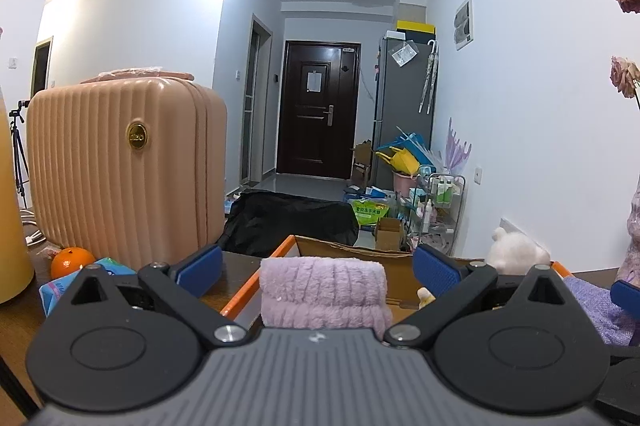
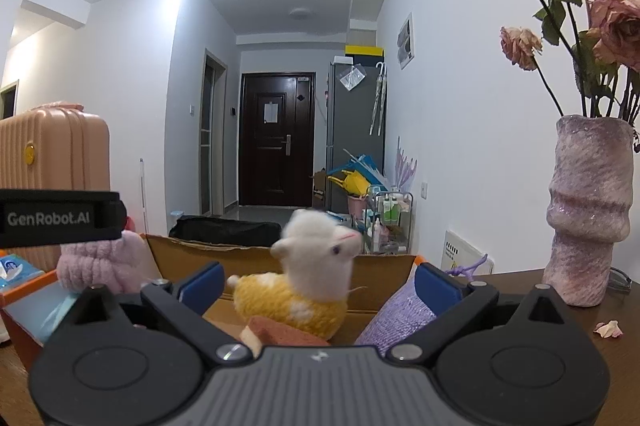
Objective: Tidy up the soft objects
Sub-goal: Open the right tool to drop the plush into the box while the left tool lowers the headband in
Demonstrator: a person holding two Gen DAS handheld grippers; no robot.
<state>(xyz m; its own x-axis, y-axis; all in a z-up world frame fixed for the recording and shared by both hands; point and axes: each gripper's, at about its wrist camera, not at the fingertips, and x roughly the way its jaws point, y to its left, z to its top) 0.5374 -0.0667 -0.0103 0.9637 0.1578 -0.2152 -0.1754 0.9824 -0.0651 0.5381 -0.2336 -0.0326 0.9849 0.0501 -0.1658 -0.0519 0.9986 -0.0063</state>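
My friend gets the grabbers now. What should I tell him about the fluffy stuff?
Left gripper: open, with the folded pink towel between its fingers, not squeezed.
Right gripper: open, empty, in front of the toy sheep.
The sheep, a purple cloth and a brown piece sit in the cardboard box.
Left to do: whether the towel sits in the box is unclear; check it.

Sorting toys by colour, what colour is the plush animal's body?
Yellow with a white head; the plush animal shows best in the right wrist view.
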